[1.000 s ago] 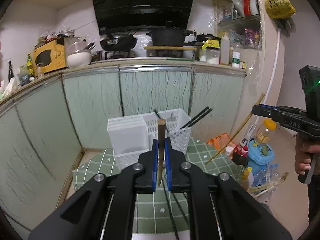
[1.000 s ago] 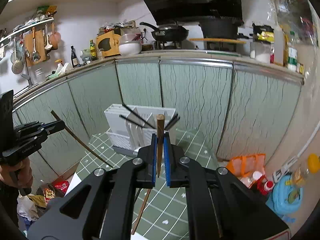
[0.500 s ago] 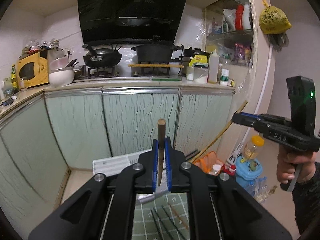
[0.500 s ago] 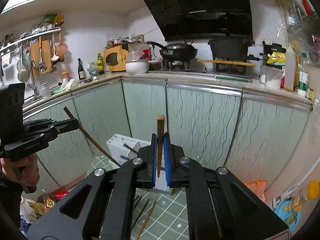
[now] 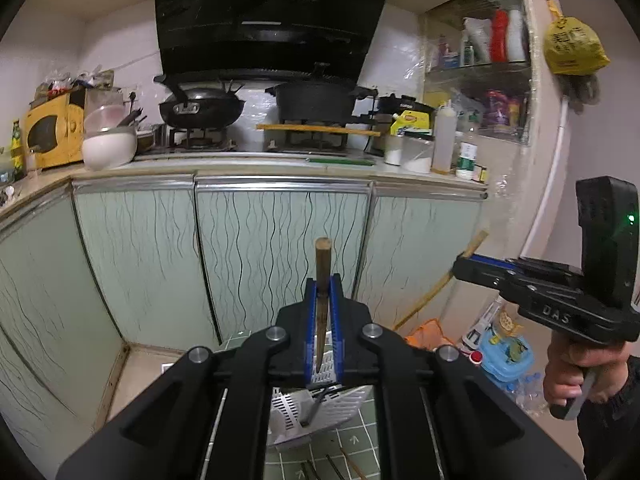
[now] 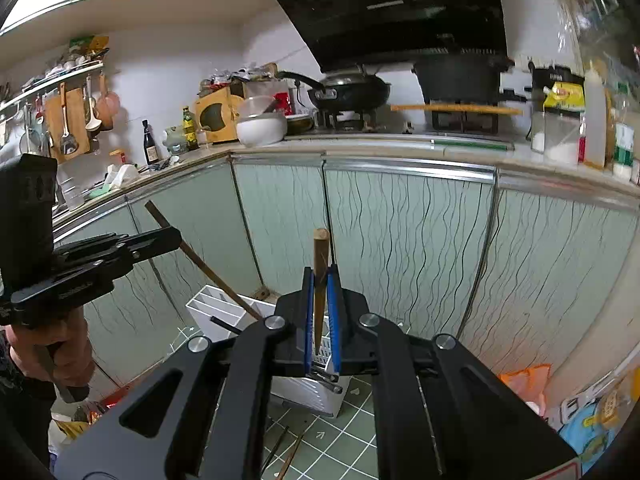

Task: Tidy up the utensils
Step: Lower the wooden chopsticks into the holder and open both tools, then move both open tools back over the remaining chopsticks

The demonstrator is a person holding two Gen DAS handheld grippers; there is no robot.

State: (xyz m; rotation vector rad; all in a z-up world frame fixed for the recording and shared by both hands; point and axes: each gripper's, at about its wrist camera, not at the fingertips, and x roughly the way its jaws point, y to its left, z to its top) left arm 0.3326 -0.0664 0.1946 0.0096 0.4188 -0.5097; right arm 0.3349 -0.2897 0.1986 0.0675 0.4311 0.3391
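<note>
Two grippers, my left gripper (image 5: 322,292) and right gripper (image 6: 321,284), each pinch a round wooden chopstick (image 5: 322,276) above the white slotted utensil basket (image 6: 224,312).

Pale green cabinets (image 5: 280,248), black hood (image 5: 272,16)

The left gripper (image 5: 322,320) fills the lower centre, its blue-padded fingers (image 5: 309,328) clamped on a brown wooden chopstick (image 5: 322,276) that stands nearly upright, its blunt end pointing to 12 o'clock. Below it, toward 6 o'clock, a white slotted utensil basket (image 5: 320,404) sits on a green tiled mat (image 5: 360,436), with dark chopsticks (image 5: 316,404) inside and loose ones (image 5: 332,466) lying on the mat. At 3 o'clock the right gripper (image 5: 464,266) pinches a lighter wooden chopstick (image 5: 440,280) slanting down toward 7 o'clock. Behind, pale green cabinet doors (image 5: 280,248) run under a counter carrying a wok (image 5: 200,108) and a black pot (image 5: 316,100).
</note>
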